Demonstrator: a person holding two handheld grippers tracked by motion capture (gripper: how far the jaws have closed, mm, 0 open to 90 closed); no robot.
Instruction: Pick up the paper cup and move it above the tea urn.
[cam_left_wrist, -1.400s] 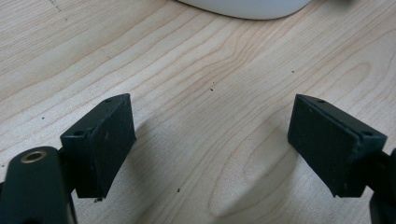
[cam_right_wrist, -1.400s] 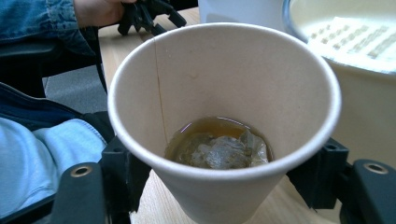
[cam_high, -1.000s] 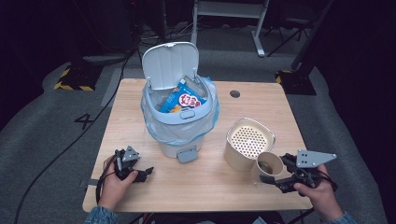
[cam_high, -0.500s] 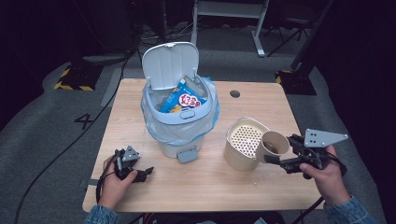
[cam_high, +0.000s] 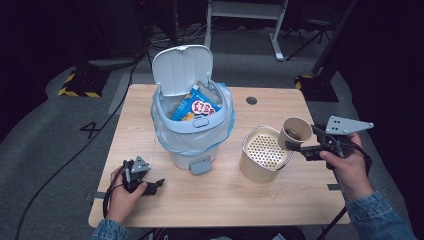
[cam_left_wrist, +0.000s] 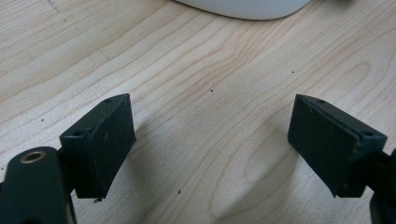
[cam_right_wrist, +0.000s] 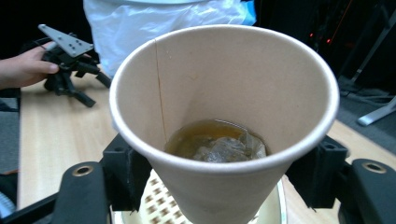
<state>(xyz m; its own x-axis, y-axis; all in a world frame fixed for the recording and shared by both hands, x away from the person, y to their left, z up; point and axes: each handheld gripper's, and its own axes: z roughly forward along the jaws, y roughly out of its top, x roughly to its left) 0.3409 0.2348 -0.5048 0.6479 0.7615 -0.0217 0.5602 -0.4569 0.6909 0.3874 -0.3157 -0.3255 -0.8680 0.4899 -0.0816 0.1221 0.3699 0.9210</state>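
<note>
Lower left of the high view: the left tongs (cam_high: 159, 183) rest on the tabletop (cam_high: 225, 200), a hand (cam_high: 122, 197) wrapped round them. In the left gripper view the jaws stand wide apart over bare wood grain, with nothing between them, and a white curved base, probably the bin's, peeks in at the top edge.

Centre of the high view, the bin (cam_high: 192, 132) stands with its lid (cam_high: 181, 69) tipped up at the back. A pale blue liner (cam_high: 225, 131) drapes over the rim, and a blue snack packet (cam_high: 197, 107) lies on top inside.

Right of the bin sits a cream pot (cam_high: 261, 156) with a perforated insert (cam_high: 265, 149) in its mouth.

At the right of the frame, the right tongs (cam_high: 294, 146) grip a paper cup (cam_high: 295, 131), lifted off the tabletop and tilted, just above the pot's right rim. The right gripper view looks straight into the cup (cam_right_wrist: 224, 116): the jaws clamp its lower wall on both sides, and they have just been closing a touch tighter on it. A little brown liquid and a soggy tea bag (cam_right_wrist: 224, 149) lie at the bottom. Below the cup the insert's holes show. In that view's upper left, the other hand and its tongs sit on the tabletop.
</note>
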